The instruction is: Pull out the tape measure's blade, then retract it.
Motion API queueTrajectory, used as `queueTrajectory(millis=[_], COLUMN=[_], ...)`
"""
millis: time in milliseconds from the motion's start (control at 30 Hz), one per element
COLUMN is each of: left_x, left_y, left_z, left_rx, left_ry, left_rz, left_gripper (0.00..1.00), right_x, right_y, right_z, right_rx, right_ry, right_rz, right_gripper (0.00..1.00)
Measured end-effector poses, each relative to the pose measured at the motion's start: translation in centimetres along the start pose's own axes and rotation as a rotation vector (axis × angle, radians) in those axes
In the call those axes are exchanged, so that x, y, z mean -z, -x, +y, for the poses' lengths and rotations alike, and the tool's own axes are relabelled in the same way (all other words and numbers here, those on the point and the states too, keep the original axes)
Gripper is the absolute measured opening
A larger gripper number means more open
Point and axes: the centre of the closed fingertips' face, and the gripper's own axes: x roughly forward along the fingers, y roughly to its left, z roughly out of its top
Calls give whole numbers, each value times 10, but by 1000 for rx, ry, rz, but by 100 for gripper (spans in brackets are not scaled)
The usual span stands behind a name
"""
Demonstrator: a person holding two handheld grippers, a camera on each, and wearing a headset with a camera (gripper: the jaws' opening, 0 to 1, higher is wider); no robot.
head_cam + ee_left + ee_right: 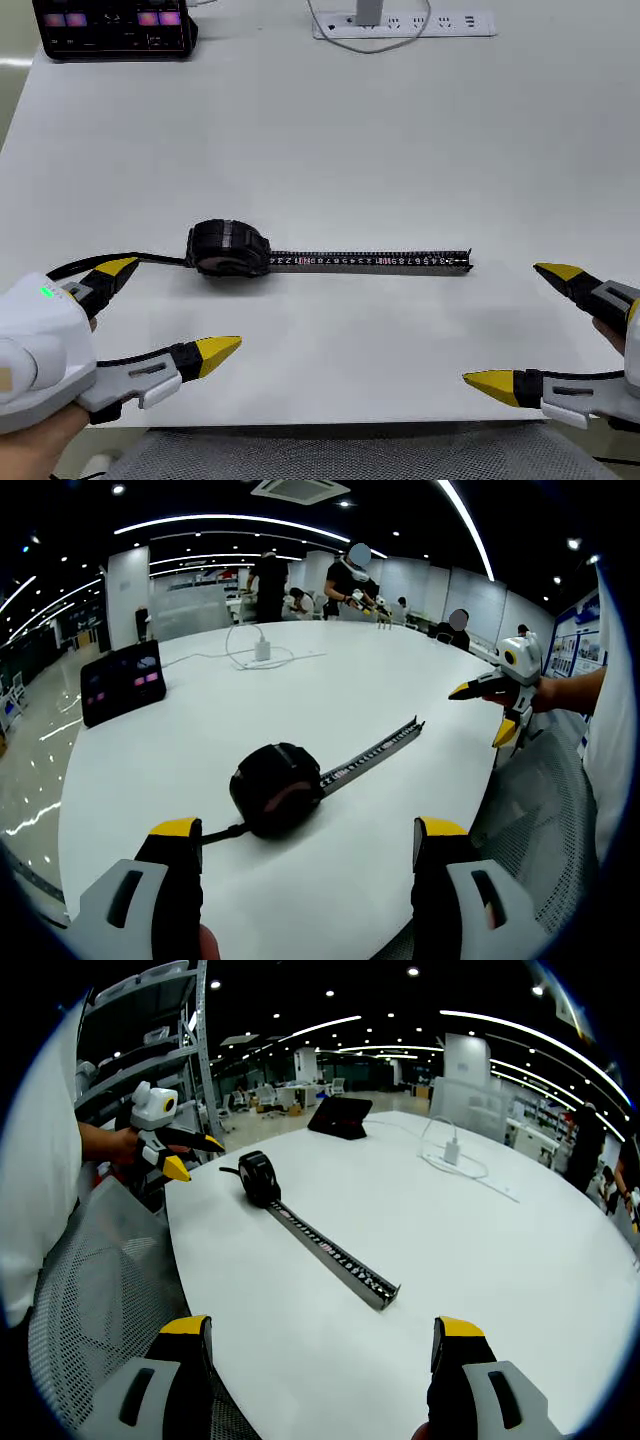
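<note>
A black tape measure [228,249] [277,789] [258,1176] lies on the white table [330,130], its blade [370,262] [372,753] [335,1256] pulled out to the right and resting flat. My left gripper [178,308] [305,845] hovers open just short of the case, on its near left. My right gripper [525,325] [322,1342] stands open near the table's front edge, right of the blade's hook end and apart from it. Neither gripper holds anything.
A dark tablet [115,25] [122,680] [340,1116] stands at the far left of the table. A white power strip [405,24] with a cable lies at the far edge. A mesh chair [350,455] sits below the front edge.
</note>
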Motion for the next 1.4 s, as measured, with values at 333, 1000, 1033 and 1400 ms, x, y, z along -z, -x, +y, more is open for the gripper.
queueTrajectory(millis=[333,1000,1033,1400], left_x=[-7,2,2,0], left_y=[-18,-56,-57,-64], left_z=[3,8,8,9], left_rx=[-13,-4,-6,-26], left_ry=[36,110,111,158], left_rz=[7,53,53,39], left_gripper=[83,82,82,79], right_x=[-1,-1,-1,0], right_y=[-1,1,1,-2], right_z=[-3,-10,-10,-9], right_rx=[0,10,9,4], right_ry=[-4,1,1,6], right_rz=[-2,5,5,11], right_gripper=[89,89,89,88])
